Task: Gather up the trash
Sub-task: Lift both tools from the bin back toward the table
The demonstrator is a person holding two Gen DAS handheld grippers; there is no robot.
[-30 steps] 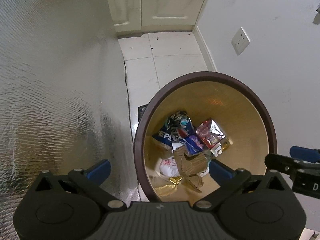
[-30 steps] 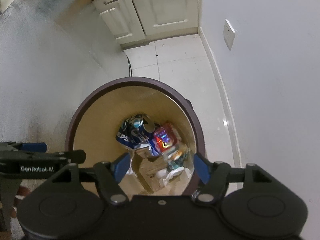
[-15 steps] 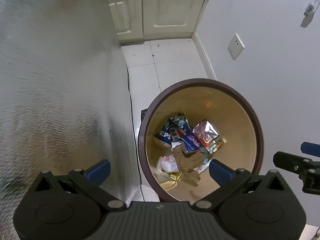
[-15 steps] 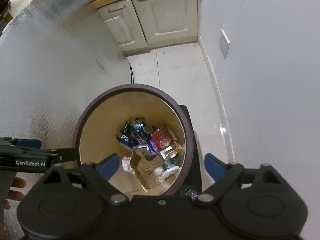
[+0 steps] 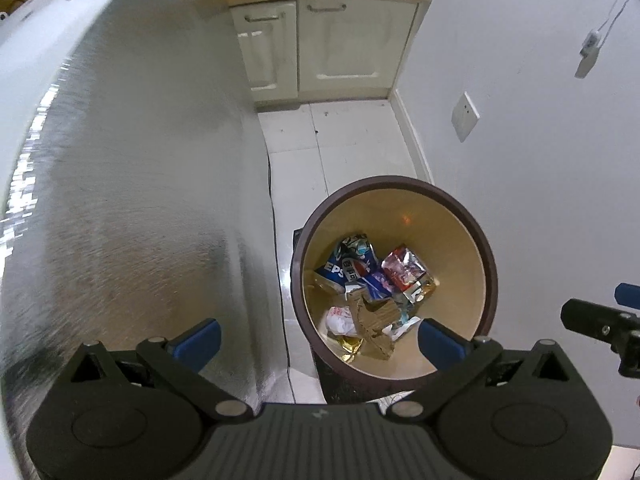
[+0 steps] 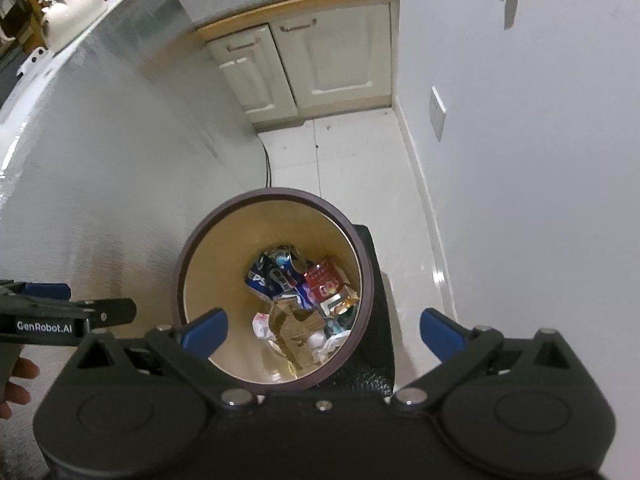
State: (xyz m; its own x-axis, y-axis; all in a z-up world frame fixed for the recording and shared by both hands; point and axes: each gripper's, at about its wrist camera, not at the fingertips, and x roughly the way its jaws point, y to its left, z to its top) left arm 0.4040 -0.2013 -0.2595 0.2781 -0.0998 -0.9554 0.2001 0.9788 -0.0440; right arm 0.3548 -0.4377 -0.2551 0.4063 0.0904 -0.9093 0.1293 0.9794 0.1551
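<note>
A round bin with a brown rim and tan inside stands on the floor below both grippers. It holds a crushed blue Pepsi can, a red foil wrapper, a torn cardboard piece and crumpled white paper. My left gripper hangs open above the bin's near left edge, nothing between its fingers. The right gripper is above the bin, its jaws opening wide and empty. The can and the cardboard lie loose inside.
A textured metal appliance side fills the left. The white wall on the right carries a socket. Cream cabinets close off the tiled floor at the back. A black cable runs along the appliance. Something black lies under the bin.
Both grippers have risen away from the bin, which now looks smaller and lower. The right gripper's fingers have spread much wider. The left stays open.
</note>
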